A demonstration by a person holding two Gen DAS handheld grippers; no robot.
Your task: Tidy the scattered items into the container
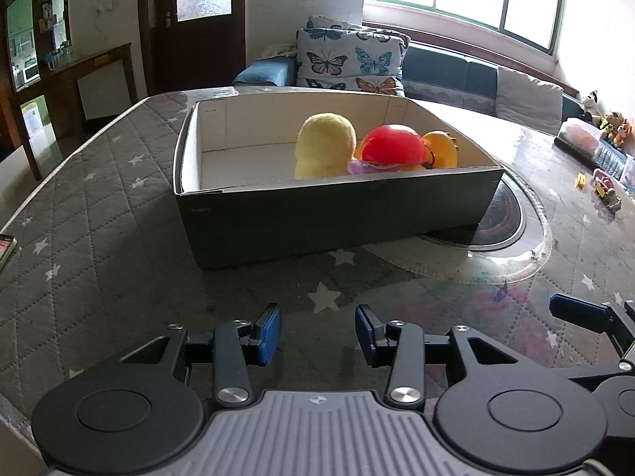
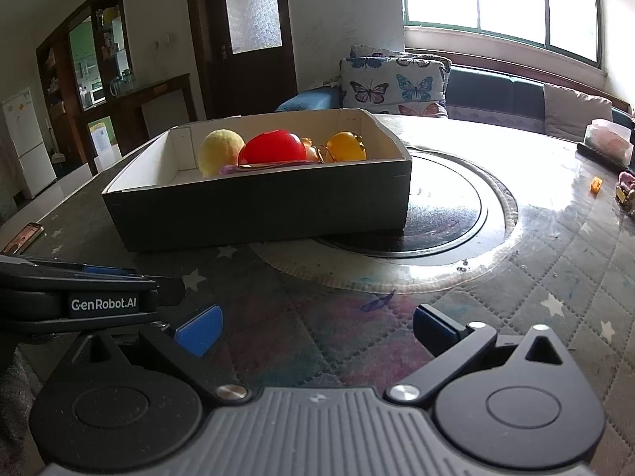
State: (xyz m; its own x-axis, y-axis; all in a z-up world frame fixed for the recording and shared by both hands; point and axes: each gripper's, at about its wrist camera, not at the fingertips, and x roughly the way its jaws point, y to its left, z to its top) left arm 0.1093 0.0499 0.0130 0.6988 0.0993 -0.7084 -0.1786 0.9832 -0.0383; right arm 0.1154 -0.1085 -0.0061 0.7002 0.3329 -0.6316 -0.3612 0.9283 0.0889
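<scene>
A dark cardboard box (image 1: 333,214) with a white inside stands on the quilted table; it also shows in the right wrist view (image 2: 258,206). Inside lie a yellow plush ball (image 1: 325,144), a red ball (image 1: 393,144) and an orange toy (image 1: 440,148); the right wrist view shows the yellow ball (image 2: 220,150), the red ball (image 2: 274,148) and the orange toy (image 2: 345,146). My left gripper (image 1: 318,331) is open and empty, near the table's front, short of the box. My right gripper (image 2: 317,327) is open and empty, beside the left one.
A black round hob (image 2: 436,214) under a clear cover lies right of the box. Small toys (image 1: 603,190) and a yellow piece (image 2: 595,184) lie at the far right. A phone (image 1: 6,248) lies at the left edge. A sofa with butterfly cushions (image 1: 349,59) stands behind.
</scene>
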